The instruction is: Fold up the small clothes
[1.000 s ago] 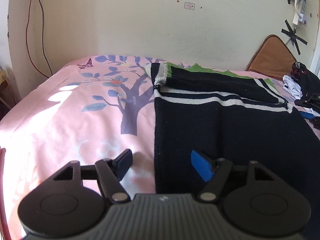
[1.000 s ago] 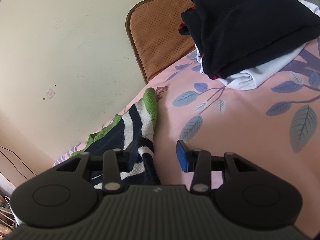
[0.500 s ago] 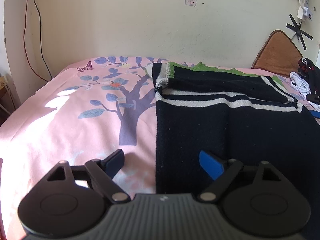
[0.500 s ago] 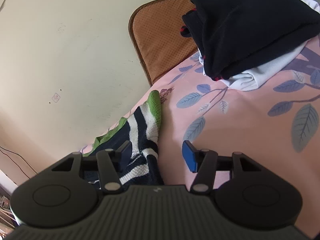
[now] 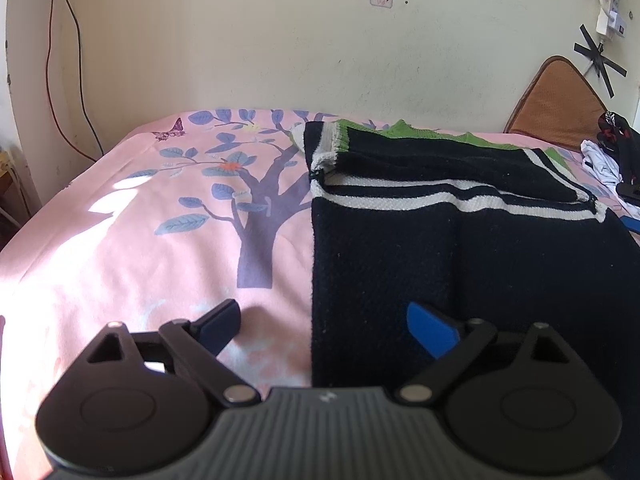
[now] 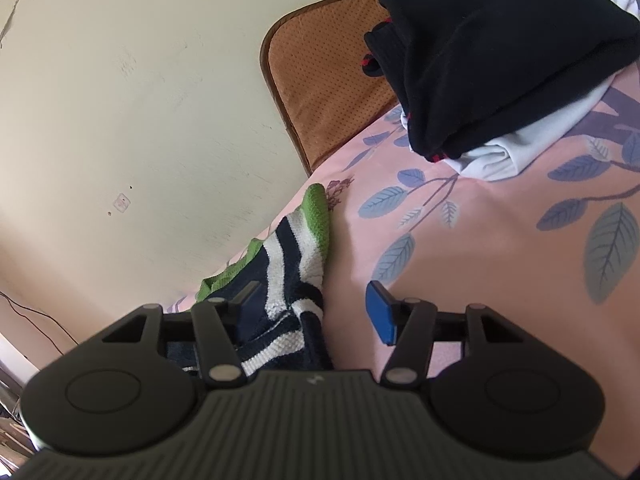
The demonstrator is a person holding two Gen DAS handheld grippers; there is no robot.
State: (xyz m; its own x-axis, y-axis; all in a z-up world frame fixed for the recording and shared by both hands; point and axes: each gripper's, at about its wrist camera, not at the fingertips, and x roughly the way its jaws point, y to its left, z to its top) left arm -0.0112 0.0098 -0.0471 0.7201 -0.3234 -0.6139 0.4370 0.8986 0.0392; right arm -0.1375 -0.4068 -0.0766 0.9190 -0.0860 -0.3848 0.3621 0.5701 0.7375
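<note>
A black knitted garment [image 5: 460, 248] with white stripes and a green hem lies flat on the pink bed sheet [image 5: 160, 240], its top part folded over. My left gripper [image 5: 322, 314] hovers low over the garment's near left edge. Its jaws are opening, and the edge runs between them without either pad touching it. In the right wrist view the garment's striped corner [image 6: 296, 248] lies slack between the jaws of my right gripper [image 6: 314, 292], close to the left finger. The blue right pad [image 6: 380, 316] stands apart from the cloth, over bare sheet.
A pile of clothes [image 6: 500, 52], black on top of white, sits on the bed to the right, against a brown cushion [image 6: 320, 80]. The cream wall runs along the far side. A cable [image 5: 68, 60] hangs at the left corner.
Both grippers' jaws have spread wider. The left pads have drawn away from the garment's edge, and the right ones from the striped corner. Neither hand has shifted much.
</note>
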